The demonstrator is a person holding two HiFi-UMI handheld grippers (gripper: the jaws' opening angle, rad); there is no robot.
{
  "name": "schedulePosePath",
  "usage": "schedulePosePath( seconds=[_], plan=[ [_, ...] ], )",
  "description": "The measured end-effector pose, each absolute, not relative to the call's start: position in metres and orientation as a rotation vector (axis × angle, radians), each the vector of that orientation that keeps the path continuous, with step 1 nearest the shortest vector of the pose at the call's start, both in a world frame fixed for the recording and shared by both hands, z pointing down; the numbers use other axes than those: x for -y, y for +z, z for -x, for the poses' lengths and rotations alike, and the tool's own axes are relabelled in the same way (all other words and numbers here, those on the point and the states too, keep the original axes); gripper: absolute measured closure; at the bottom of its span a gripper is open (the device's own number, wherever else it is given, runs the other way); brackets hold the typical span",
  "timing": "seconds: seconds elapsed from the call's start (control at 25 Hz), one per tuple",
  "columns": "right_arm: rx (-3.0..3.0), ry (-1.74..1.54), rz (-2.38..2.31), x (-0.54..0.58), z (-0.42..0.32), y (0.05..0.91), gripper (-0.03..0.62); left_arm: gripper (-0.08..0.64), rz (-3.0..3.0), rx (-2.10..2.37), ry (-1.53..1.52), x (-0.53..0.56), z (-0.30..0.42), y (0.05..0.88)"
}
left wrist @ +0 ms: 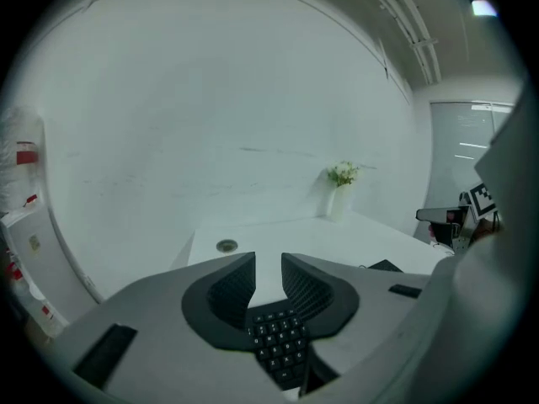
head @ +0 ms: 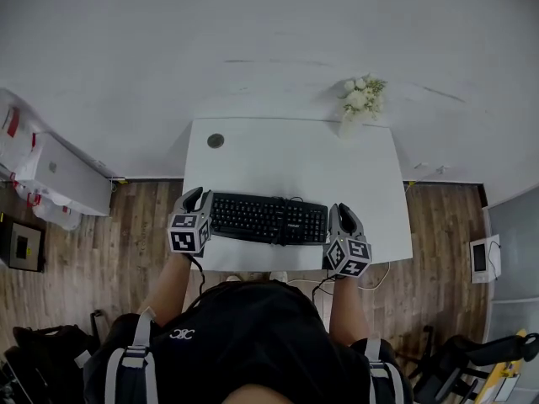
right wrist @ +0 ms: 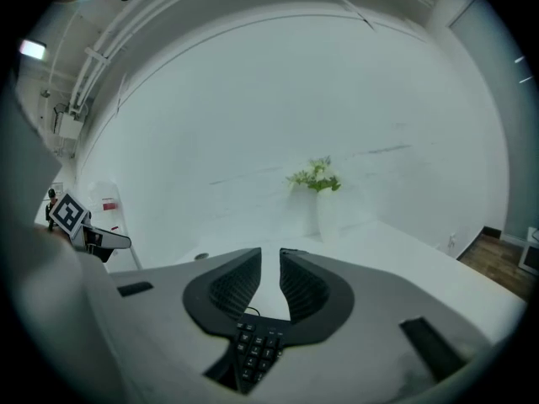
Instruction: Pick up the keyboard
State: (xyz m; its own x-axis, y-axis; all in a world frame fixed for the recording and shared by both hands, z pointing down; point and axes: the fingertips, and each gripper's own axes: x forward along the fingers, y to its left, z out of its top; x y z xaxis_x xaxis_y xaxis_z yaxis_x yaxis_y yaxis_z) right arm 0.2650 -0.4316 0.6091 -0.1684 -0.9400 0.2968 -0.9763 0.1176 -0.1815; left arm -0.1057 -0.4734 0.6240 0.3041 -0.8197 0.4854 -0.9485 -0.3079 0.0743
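Observation:
A black keyboard (head: 268, 219) lies flat near the front edge of the white table (head: 295, 154). My left gripper (head: 198, 199) sits at the keyboard's left end and my right gripper (head: 341, 215) at its right end. In the left gripper view the jaws (left wrist: 268, 257) stand apart with a narrow gap; keyboard keys (left wrist: 282, 343) show below them, and nothing lies between the pads. The right gripper view shows the same: jaws (right wrist: 270, 252) apart, keys (right wrist: 255, 348) underneath, nothing gripped.
A white vase of flowers (head: 360, 99) stands at the table's far right corner. A round cable grommet (head: 216, 140) sits at the far left. White boxes (head: 59, 175) stand on the wooden floor to the left. A white wall rises behind the table.

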Motion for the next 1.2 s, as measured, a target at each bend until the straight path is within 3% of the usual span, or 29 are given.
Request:
schedulePosePath(
  seconds=[0.56,1.2],
  plan=[
    [2.068,0.728,-1.789,0.425,-0.282,0.718,0.518,0.442,-1.955,1.514,0.688,0.457,0.142,0.739],
    [1.913,0.875,-1.75,0.411,-0.283,0.779,0.518,0.425,-1.886,1.41,0.701,0.455,0.155,0.786]
  ],
)
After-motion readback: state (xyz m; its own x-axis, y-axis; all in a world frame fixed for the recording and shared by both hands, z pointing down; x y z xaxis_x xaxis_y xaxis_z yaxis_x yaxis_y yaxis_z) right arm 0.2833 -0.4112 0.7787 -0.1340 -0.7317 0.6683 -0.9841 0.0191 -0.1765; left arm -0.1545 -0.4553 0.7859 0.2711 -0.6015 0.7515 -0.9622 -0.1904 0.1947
